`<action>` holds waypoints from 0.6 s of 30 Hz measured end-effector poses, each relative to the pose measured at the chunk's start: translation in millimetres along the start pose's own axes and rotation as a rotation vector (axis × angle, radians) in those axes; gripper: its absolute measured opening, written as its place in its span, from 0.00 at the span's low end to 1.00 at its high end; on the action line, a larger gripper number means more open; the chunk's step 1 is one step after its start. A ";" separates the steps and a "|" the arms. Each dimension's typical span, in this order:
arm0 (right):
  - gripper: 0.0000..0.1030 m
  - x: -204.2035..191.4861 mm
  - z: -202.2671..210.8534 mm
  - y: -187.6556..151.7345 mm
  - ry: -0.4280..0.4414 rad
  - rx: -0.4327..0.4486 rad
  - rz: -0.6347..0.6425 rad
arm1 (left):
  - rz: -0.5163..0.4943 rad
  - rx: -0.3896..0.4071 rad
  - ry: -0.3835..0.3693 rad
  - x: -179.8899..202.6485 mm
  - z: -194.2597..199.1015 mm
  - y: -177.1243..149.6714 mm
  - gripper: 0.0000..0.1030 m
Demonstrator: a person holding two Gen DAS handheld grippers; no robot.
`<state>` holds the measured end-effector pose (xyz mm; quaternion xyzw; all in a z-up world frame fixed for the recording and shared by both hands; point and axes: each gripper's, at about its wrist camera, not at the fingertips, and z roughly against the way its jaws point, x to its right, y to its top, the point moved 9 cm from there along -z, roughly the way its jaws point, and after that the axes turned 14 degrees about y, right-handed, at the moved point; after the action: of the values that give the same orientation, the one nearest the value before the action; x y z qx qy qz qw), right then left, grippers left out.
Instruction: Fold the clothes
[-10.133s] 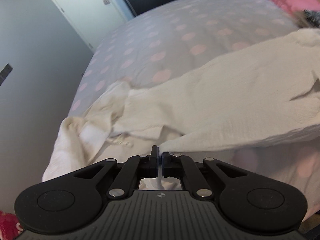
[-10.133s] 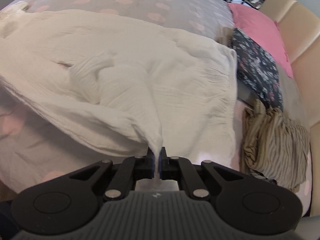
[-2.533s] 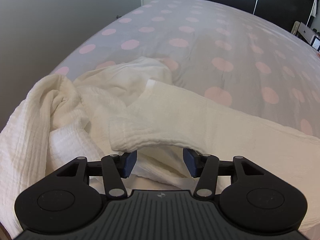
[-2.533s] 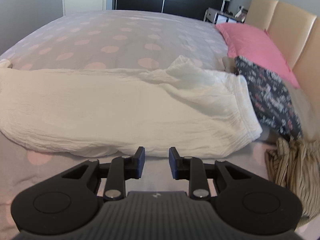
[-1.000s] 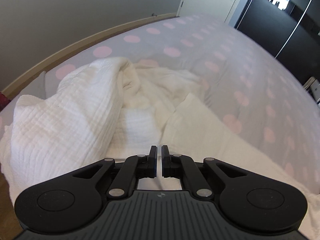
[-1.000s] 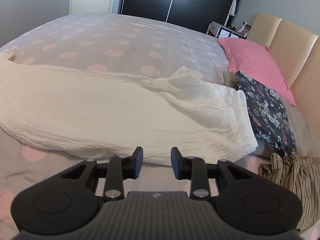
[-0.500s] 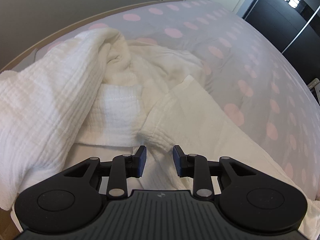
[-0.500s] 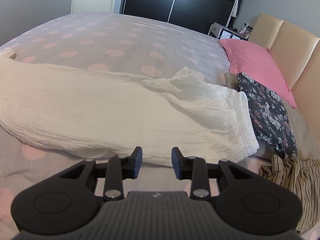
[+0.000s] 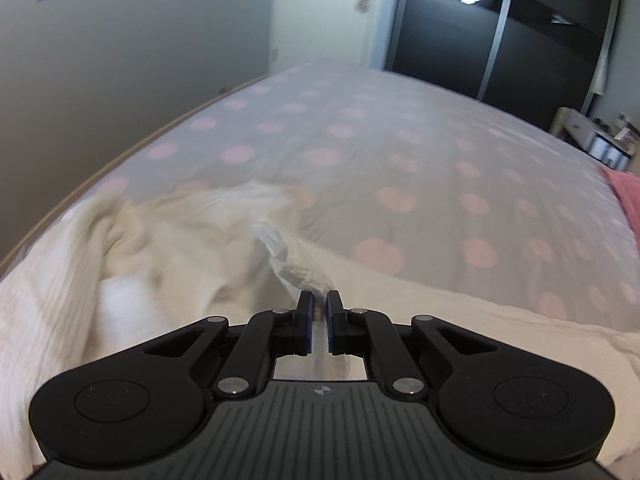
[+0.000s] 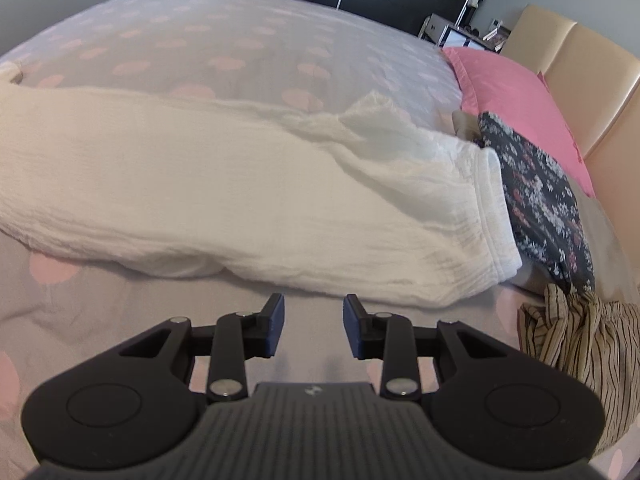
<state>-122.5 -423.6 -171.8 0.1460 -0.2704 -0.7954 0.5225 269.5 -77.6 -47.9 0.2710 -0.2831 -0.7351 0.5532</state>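
A cream-white crinkled garment lies lengthwise across the bed, folded into a long band, its ribbed hem at the right end. In the left wrist view its bunched end lies at the left. My left gripper is shut on a cuff of the white garment and holds it lifted above the bed. My right gripper is open and empty, just in front of the garment's near edge, over the bedspread.
The bed has a grey spread with pink dots. A pink pillow, a dark floral cloth and a striped beige garment lie at the right near the beige headboard. A wall and dark wardrobe stand beyond.
My left gripper was open over the sleeve cuff half a second ago; now it has shut on it and lifted it, the view swinging up. My right gripper stays open and has barely moved.
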 end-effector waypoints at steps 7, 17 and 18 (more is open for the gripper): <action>0.36 3.0 -13.6 -15.9 0.022 -0.083 -0.056 | -0.194 0.084 -0.149 100.6 34.7 -25.3 0.04; 0.35 -20.3 -18.1 -12.0 0.145 -0.021 -0.056 | -0.669 0.023 -0.218 205.8 32.7 -165.8 0.05; 0.34 -22.5 -19.2 -10.1 0.162 -0.003 -0.071 | -0.701 0.005 -0.224 208.1 31.1 -175.7 0.05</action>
<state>-111.0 -405.4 -194.4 0.2184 -0.2208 -0.7994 0.5143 81.3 -235.2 -169.9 0.2707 -0.2339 -0.9043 0.2328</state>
